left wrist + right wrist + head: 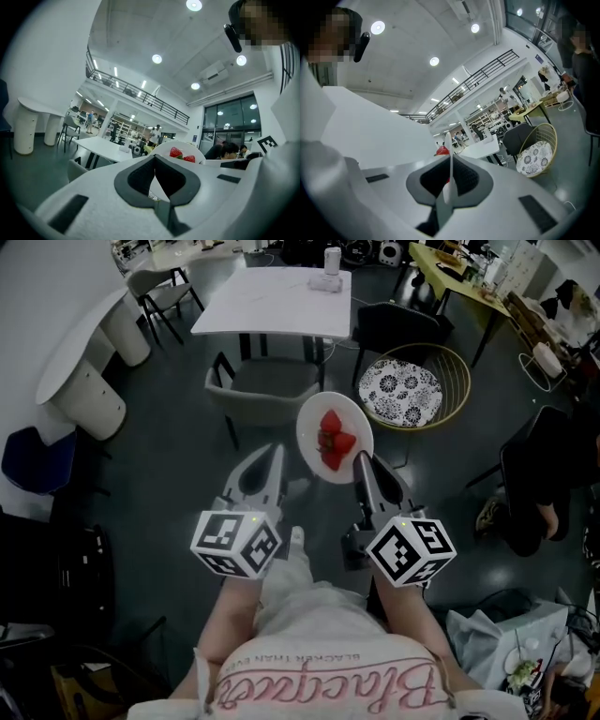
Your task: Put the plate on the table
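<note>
My right gripper (362, 461) is shut on the near edge of a white plate (334, 414), which it holds in the air above the dark floor. Red strawberries (334, 441) lie on the plate. In the right gripper view the plate (448, 143) stands edge-on between the jaws of the right gripper (450, 161), with a strawberry (442, 151) just behind. My left gripper (272, 457) hangs shut and empty beside the plate's left edge; in its own view the plate (180, 147) shows past the left gripper (154, 157). A white table (272, 301) stands farther ahead.
A grey chair (262, 390) stands between me and the table. A round wicker chair with a patterned cushion (412, 390) is at the right, a dark chair (394, 324) behind it. A white container (330, 263) stands on the table's far side. A person (539, 484) sits at the right.
</note>
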Motion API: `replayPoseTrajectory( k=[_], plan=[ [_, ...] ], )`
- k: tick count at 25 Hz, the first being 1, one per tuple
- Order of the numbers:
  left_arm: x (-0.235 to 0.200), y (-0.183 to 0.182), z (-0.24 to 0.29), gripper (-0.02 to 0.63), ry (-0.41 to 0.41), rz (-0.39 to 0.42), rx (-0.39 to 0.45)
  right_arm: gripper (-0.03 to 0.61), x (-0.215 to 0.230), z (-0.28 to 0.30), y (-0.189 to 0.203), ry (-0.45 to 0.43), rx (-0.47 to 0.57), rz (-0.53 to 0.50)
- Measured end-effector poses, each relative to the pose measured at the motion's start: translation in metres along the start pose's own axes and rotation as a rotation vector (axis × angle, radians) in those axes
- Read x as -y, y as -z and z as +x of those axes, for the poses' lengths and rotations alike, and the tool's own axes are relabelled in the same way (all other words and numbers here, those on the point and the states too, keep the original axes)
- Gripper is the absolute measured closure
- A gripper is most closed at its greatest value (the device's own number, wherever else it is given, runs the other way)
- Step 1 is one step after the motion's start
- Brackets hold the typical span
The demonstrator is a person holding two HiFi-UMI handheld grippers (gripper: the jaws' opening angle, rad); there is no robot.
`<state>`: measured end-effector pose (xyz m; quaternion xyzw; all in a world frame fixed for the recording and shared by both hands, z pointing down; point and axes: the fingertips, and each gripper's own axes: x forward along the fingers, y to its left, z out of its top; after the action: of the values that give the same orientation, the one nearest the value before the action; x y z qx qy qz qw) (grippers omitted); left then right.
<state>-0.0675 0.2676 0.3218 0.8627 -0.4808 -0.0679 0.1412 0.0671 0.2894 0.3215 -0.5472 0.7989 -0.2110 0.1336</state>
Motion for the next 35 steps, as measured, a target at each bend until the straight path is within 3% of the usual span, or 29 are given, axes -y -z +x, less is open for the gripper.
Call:
replayPoseTrajectory(
  k=[11,19,35],
  plan=[
    [-0.084,-0.040,0.114,0.611,0.053,-0.004,-0.003,0.568,0.021,0.136,-0.024,0.038,0.002,0.004],
    [-0.139,-0.051,0.164,0.611,0.055,-0.010,-0.019,0.568,0.025,0.216,-0.025,0.037,-0.014,-0.012],
    [-0.197,-0.049,0.262,0.611,0.018,-0.022,-0.046,0.568,0.080,0.323,-0.031,0.042,-0.052,0.017]
  ],
)
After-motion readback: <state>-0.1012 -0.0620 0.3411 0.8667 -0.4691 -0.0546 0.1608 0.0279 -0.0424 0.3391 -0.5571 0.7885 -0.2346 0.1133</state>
